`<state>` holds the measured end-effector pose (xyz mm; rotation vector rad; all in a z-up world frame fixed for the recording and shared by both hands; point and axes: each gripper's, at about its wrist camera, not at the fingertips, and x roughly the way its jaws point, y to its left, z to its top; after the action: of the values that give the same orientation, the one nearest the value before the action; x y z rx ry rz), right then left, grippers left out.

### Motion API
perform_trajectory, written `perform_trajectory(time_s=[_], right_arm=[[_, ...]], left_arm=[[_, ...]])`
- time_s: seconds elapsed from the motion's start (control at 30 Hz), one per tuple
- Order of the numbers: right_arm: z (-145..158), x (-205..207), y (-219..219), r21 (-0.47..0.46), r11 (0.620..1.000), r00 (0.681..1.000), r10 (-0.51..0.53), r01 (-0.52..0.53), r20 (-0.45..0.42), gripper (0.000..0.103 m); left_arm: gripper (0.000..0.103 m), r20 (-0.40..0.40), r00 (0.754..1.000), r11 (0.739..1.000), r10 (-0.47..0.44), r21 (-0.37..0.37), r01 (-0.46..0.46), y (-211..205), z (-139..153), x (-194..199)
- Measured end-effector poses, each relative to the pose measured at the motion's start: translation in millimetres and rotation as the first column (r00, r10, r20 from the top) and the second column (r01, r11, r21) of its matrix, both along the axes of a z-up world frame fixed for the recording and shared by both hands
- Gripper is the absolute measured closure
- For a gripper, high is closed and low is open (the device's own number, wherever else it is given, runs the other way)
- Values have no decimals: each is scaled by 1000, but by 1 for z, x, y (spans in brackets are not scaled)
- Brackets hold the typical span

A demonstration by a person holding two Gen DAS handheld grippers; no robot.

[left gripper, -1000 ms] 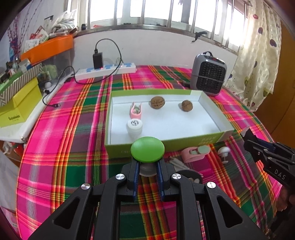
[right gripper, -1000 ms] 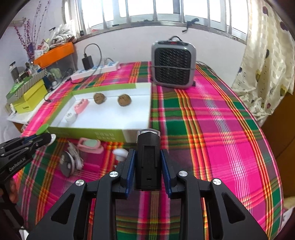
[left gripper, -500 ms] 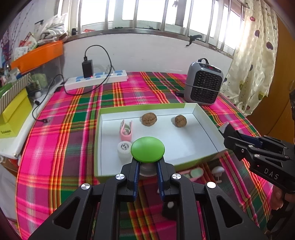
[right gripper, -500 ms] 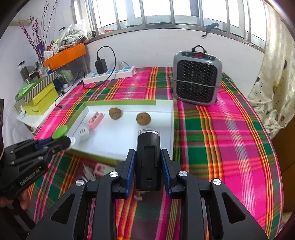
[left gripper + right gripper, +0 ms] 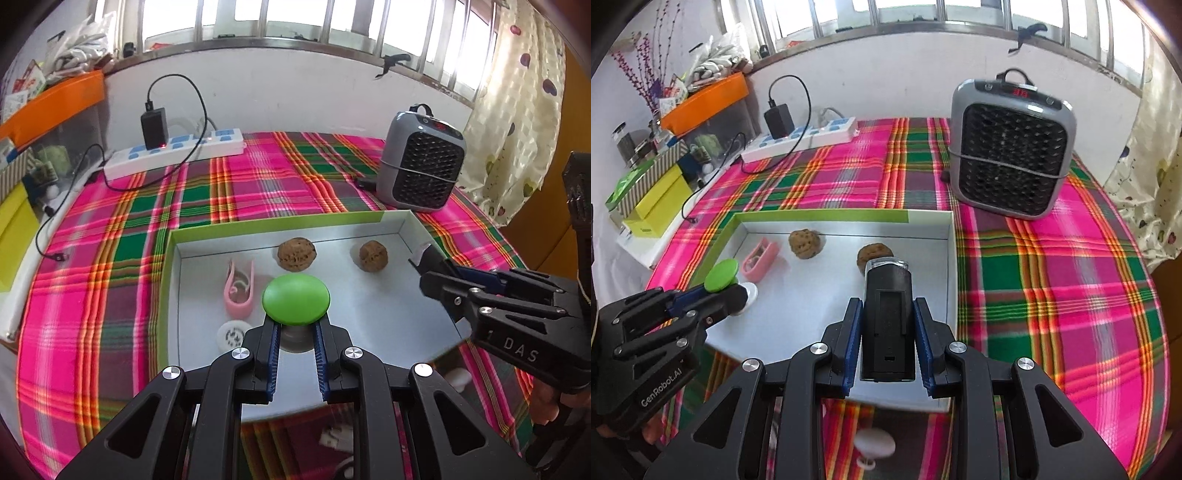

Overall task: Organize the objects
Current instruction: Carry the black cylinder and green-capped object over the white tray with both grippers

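My left gripper (image 5: 295, 332) is shut on the stem of a green-capped knob (image 5: 295, 300) and hangs over the near left part of the green-rimmed white tray (image 5: 280, 220). That knob (image 5: 721, 274) also shows in the right wrist view. Over the tray's (image 5: 951, 266) near right part, my right gripper (image 5: 888, 325) is shut on a black rectangular device (image 5: 887, 317). Inside the tray lie two walnuts (image 5: 296, 253) (image 5: 373, 256), a pink clip (image 5: 239, 290) and a small white round piece (image 5: 232, 334).
A grey fan heater (image 5: 1010, 147) stands behind the tray on the plaid tablecloth (image 5: 1052, 295). A white power strip (image 5: 173, 152) with a black charger lies at the back left. A white knob (image 5: 873, 445) sits on the cloth in front of the tray. Boxes crowd the left edge.
Both grippers have moved forward from the cloth in front of the tray to above the tray's inside, each still holding its object. The loose items in front have slid out of view.
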<state>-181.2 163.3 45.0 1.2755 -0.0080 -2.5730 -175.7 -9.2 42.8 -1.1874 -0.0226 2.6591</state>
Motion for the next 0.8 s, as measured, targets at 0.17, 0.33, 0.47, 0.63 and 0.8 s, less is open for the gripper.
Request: perform_trajectory(time_s=[0.17, 0.33, 0.47, 0.63, 0.8], right_arm=[[-10, -13, -2, 6, 1000, 1000, 6, -6, 29, 74], [-18, -20, -4, 24, 1000, 999, 3, -4, 48, 74], [-21, -23, -6, 33, 999, 999, 3, -4, 51, 74], [-22, -26, -10, 43, 999, 999, -2, 0, 46, 74], [-22, -29, -13, 60, 998, 999, 0, -2, 39, 74]], left_arm=[[88, 17, 1000, 1000, -5, -4, 5, 3, -6, -12], [88, 28, 1000, 1000, -3, -11, 3, 3, -13, -21], [88, 35, 999, 1000, -3, -18, 3, 4, -16, -25], [88, 33, 999, 999, -4, -32, 5, 7, -18, -29], [88, 38, 999, 999, -4, -46, 6, 9, -21, -32]])
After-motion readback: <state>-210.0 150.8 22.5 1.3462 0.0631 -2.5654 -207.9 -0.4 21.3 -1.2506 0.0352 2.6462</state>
